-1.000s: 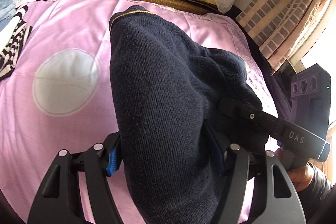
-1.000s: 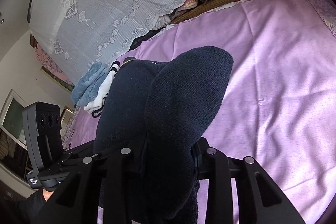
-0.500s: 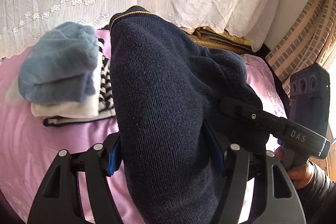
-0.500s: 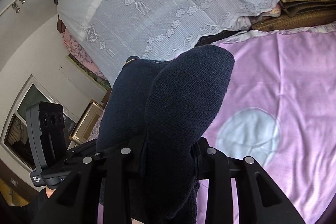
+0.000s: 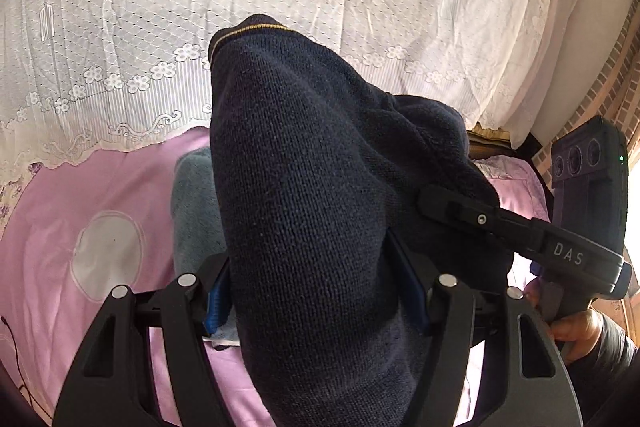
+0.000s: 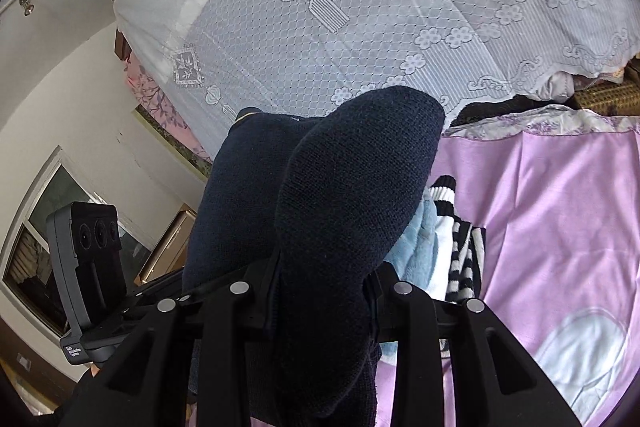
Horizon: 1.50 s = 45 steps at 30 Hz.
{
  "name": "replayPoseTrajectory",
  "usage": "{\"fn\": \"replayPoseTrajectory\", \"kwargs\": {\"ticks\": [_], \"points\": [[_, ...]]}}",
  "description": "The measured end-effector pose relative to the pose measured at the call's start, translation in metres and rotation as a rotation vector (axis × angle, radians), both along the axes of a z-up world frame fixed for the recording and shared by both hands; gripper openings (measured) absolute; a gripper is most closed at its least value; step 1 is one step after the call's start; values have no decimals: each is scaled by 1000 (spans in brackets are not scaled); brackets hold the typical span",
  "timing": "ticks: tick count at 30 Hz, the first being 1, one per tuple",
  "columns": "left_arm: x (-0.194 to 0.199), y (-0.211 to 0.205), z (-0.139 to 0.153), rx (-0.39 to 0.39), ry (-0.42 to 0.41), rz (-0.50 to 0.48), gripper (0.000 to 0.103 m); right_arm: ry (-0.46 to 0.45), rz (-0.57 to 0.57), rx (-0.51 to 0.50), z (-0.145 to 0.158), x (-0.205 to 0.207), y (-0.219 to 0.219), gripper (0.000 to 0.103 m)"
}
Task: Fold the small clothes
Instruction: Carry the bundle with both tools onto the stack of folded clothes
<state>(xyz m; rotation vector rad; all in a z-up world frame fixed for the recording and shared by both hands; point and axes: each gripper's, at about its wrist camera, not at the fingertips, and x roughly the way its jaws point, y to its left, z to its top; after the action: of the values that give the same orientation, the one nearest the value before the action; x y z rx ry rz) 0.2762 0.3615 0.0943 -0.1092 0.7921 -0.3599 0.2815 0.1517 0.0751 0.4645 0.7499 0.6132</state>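
Both grippers swung the folded navy knit [image 5: 312, 211] over the fluffy blue pile [image 6: 416, 247], clamped on it

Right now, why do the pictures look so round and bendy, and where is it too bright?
Both views are fisheye, so edges curve and corners go black. In the left wrist view, daylight washes out the lace curtain at upper right. In the right wrist view, the dark sweater looms huge because it's close.
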Motion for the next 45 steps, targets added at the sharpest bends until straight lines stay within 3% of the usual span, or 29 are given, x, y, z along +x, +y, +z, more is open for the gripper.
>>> {"fn": "replayPoseTrajectory", "kwargs": {"ticks": [9, 19, 23, 28, 32, 35, 39, 45], "points": [[46, 37, -16, -40, 23, 38, 66, 20, 20, -21, -12, 47, 38, 33], [82, 44, -55, -85, 109, 38, 67, 122, -5, 1, -54, 80, 36, 32], [80, 40, -66, -26, 96, 34, 71, 149, -4, -9, -69, 83, 36, 33], [78, 30, -78, 80, 57, 46, 80, 187, -7, -41, -91, 88, 36, 41], [78, 34, -87, 50, 59, 51, 81, 203, -9, -49, -100, 89, 35, 47], [76, 33, -84, 68, 49, 63, 80, 203, -9, -58, -97, 88, 35, 48], [68, 24, -70, 158, -4, 89, 83, 190, -14, -95, -86, 87, 37, 59], [53, 25, -54, 224, -50, 150, 86, 152, -27, -113, -65, 81, 34, 60]]}}
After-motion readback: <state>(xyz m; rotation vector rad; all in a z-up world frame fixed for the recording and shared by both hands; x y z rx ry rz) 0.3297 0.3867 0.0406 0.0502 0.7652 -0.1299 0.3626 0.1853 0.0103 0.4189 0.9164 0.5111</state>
